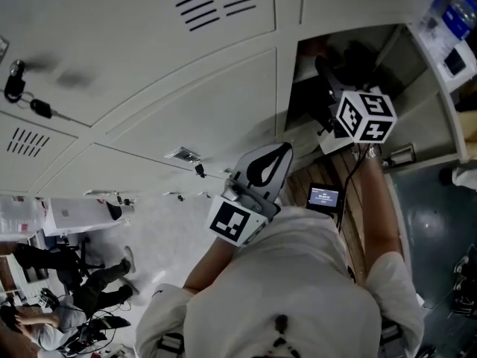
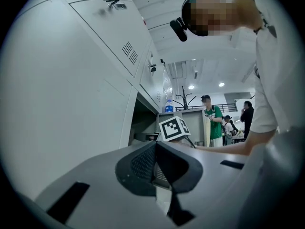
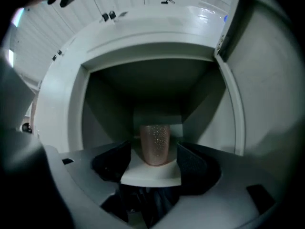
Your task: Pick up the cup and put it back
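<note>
A bank of pale metal lockers point(image 1: 149, 88) filled most of the head view, with louvred vents near the tops of the doors. One locker point(image 3: 157, 94) stood open, its inside grey and shadowed, and its door point(image 3: 267, 80) was swung out to the right in the right gripper view. The person's white shirt point(image 1: 298, 289) took up the bottom of the head view, with both forearms reaching toward the lockers.

The right tongs point(image 3: 153, 149) pointed into the open locker. Their jaws stood wide apart, and neither pad pressed on anything. Their marker cube point(image 1: 365, 114) sat just outside the opening. The left tongs point(image 2: 156, 149) were held lower and nearer the body, in front of closed doors. Their jaws were together with nothing between them.

The cup point(image 3: 155, 144), pinkish with a speckled, glittery surface, stood upright on the locker's pale floor. It was between the right tongs' spread jaws, with a gap on each side.

In the left gripper view, a few people point(image 2: 215, 120) stood well off in a lit room beyond the lockers, one of them in a green shirt. A small lit screen point(image 1: 323, 197) showed between the two arms. A water bottle point(image 2: 168, 106) stood on top of the lockers. A bunch of keys point(image 1: 22, 88) hung from a closed door at the far left of the head view.
</note>
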The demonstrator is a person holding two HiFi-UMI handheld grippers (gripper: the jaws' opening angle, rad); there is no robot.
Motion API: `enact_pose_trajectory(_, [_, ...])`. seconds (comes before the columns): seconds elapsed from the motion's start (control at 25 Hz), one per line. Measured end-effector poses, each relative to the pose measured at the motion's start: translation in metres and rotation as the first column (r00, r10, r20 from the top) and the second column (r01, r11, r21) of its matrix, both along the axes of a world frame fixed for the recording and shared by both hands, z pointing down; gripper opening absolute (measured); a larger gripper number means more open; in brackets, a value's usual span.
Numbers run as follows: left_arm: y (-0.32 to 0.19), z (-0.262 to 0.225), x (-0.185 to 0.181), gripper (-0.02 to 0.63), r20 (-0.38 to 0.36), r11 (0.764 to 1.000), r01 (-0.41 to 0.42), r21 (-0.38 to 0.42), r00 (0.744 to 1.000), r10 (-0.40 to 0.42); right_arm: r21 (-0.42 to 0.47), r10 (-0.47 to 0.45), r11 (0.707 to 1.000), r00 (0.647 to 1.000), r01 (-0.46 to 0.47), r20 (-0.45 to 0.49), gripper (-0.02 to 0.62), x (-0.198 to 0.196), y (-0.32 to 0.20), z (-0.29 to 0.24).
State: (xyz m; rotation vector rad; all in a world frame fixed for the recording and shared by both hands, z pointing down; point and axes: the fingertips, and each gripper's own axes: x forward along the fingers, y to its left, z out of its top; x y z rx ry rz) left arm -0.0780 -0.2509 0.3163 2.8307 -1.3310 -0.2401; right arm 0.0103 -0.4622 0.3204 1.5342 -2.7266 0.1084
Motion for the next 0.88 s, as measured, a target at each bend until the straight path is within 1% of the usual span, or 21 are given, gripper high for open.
enact_pose_trajectory(0.04, [0.001, 0.000, 0.003, 0.008, 0.001, 1.000, -0.004, -0.001, 1.000, 0.004, 0.005, -0.005, 1.000, 1.000, 0.005, 0.015, 0.297, 0.003, 0.010, -0.001])
enact_pose_trajectory(0.08, [0.002, 0.000, 0.007, 0.008, 0.001, 1.000, -0.008, -0.002, 1.000, 0.008, 0.013, -0.006, 1.000, 1.000, 0.006, 0.027, 0.206, 0.006, 0.020, -0.002])
enact_pose_trajectory(0.12, [0.002, 0.000, 0.010, 0.008, 0.000, 1.000, -0.010, -0.002, 1.000, 0.010, 0.026, -0.004, 1.000, 0.999, 0.003, 0.034, 0.130, 0.009, 0.030, -0.004])
enact_pose_trajectory(0.16, [0.003, 0.000, 0.014, 0.008, -0.001, 1.000, -0.013, -0.002, 1.000, 0.013, 0.038, -0.002, 0.999, 0.999, 0.000, 0.038, 0.079, 0.013, 0.039, -0.005])
enact_pose_trajectory(0.2, [0.005, 0.000, 0.017, 0.008, -0.002, 1.000, -0.014, -0.001, 1.000, 0.014, 0.046, -0.003, 0.999, 0.999, 0.001, 0.038, 0.052, 0.016, 0.048, -0.006])
enact_pose_trajectory(0.32, [0.012, -0.001, 0.028, 0.008, -0.005, 1.000, -0.012, 0.004, 1.000, 0.012, 0.042, -0.033, 0.999, 0.999, 0.032, 0.037, 0.028, 0.024, 0.070, -0.006])
enact_pose_trajectory(0.44, [0.022, 0.001, 0.039, 0.008, -0.002, 1.000, -0.003, -0.004, 1.000, 0.003, 0.024, -0.068, 0.997, 0.997, 0.067, 0.048, 0.025, 0.033, 0.095, -0.003])
enact_pose_trajectory(0.6, [0.041, 0.002, 0.054, 0.008, -0.011, 1.000, 0.023, -0.015, 1.000, -0.023, 0.017, -0.123, 0.992, 0.991, 0.122, 0.053, 0.025, 0.044, 0.142, 0.002])
enact_pose_trajectory(0.88, [0.095, 0.010, 0.090, 0.008, -0.039, 0.997, 0.072, -0.041, 0.997, -0.073, -0.003, -0.157, 0.988, 0.984, 0.157, 0.088, 0.025, 0.086, 0.230, 0.010])
